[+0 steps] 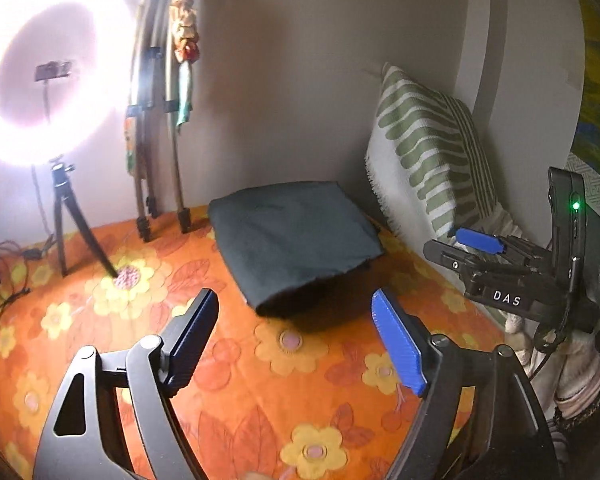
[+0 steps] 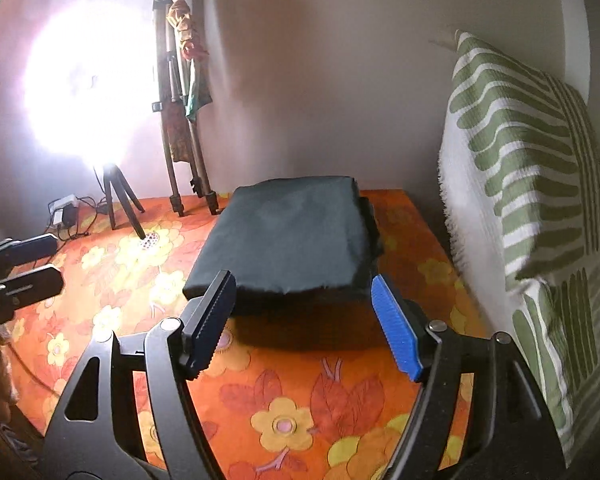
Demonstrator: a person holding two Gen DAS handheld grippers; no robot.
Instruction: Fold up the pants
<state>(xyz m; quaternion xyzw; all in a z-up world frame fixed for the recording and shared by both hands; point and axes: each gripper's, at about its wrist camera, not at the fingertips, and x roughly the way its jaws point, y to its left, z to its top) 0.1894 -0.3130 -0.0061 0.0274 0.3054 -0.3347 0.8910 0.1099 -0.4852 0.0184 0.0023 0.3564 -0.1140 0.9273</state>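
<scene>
The dark pants lie folded into a thick rectangular bundle on the orange flowered bedsheet, close to the back wall. My left gripper is open and empty, held above the sheet just short of the bundle's near edge. My right gripper is open too, with its black and blue fingers framing the near edge of the pants without pressing on it. In the left wrist view the right gripper shows at the right, beside the pillow. The left gripper shows at the left edge of the right wrist view.
A bright ring light on a small tripod stands at the back left, with a charger and cables beside it. A folded tripod leans on the wall. A green-striped pillow stands against the right side.
</scene>
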